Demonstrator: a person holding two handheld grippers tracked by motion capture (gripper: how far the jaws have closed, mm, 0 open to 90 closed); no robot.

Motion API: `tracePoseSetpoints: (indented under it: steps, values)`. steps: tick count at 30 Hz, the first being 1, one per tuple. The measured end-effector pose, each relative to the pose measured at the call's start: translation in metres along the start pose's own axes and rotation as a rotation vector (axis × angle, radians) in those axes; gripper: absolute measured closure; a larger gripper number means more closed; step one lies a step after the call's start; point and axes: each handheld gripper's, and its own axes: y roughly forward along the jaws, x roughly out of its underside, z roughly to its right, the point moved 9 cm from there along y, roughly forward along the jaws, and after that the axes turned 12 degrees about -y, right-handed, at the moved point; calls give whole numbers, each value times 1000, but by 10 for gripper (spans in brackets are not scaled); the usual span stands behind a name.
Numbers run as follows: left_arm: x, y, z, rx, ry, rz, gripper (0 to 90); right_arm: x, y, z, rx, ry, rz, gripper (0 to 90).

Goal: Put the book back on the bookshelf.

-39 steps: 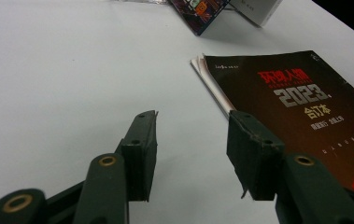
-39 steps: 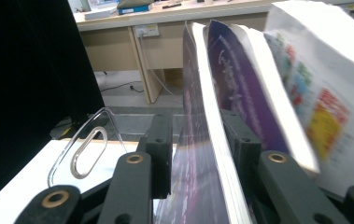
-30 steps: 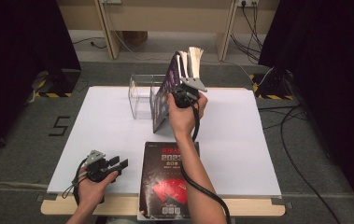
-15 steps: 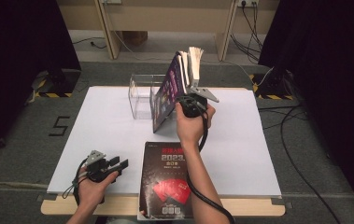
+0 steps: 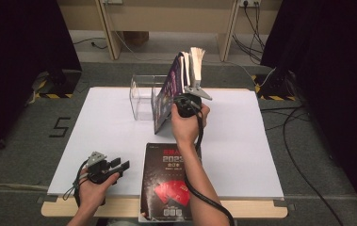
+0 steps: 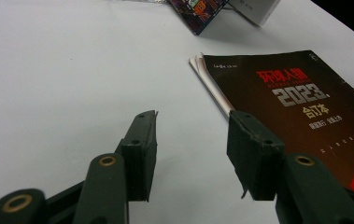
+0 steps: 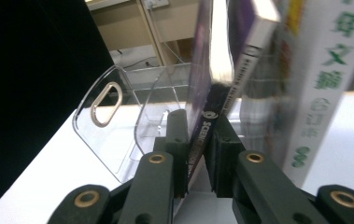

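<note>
The white surface carries a clear acrylic rack with three upright books. The right gripper view shows the right gripper, jaws just closing, pinching the purple magazine at the rack's open end. One black magazine lies flat beside the left gripper, its jaws half-open, empty.

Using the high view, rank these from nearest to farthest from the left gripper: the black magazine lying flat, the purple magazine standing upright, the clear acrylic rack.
From the left gripper:
1. Black magazine lying flat, just to its right at the table's near edge.
2. Purple magazine standing upright, mid-table, clamped in the right gripper.
3. Clear acrylic rack, behind it; these two are nearly tied.
</note>
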Motion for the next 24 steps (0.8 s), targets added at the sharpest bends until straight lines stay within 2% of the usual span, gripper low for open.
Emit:
tracePoseSetpoints:
  steps: [5,16,21,24]
  values:
    - [0,0,0,-1,0,-1,522,-6,4,-6,-12,-18,3,790]
    - [1,1,0,3,-2,-5,522,-16,18,-5,-35,39,-28,734]
    - [1,1,0,4,-3,-5,522,-12,25,-5,-25,59,-65,728]
    - [1,1,-1,4,-2,-6,522,-10,27,-4,-13,54,-70,744]
